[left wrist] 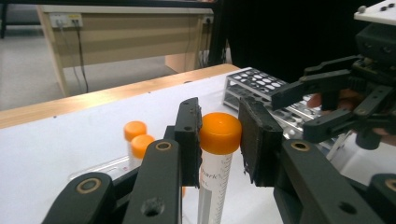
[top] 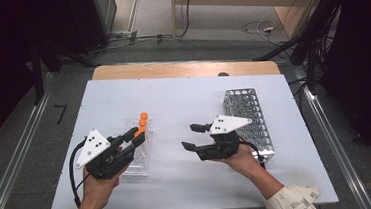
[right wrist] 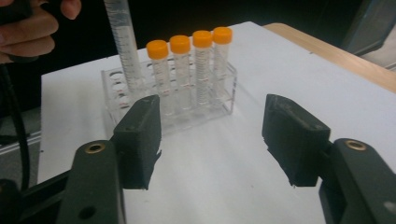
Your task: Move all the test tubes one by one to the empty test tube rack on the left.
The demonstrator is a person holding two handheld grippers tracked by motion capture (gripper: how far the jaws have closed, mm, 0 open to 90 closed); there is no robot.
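My left gripper point(top: 137, 136) is clamped on an orange-capped tube point(left wrist: 217, 154), its pads pressing just under the cap, with the tube upright between them. In the high view this gripper sits at about 8 o'clock on the white worktop point(top: 182, 94), over the clear rack point(top: 138, 156). In the right gripper view, 4 more orange-capped tubes point(right wrist: 189, 70) stand in a row in that clear rack, and the held tube hangs above the rack's end toward 10 o'clock. My right gripper point(top: 192, 136) stands open with nothing between its jaws, at about 5 o'clock on the worktop, pointing toward 9 o'clock. The metal rack point(top: 247, 114) lies just beside my right hand point(top: 243, 157), toward 3 o'clock.
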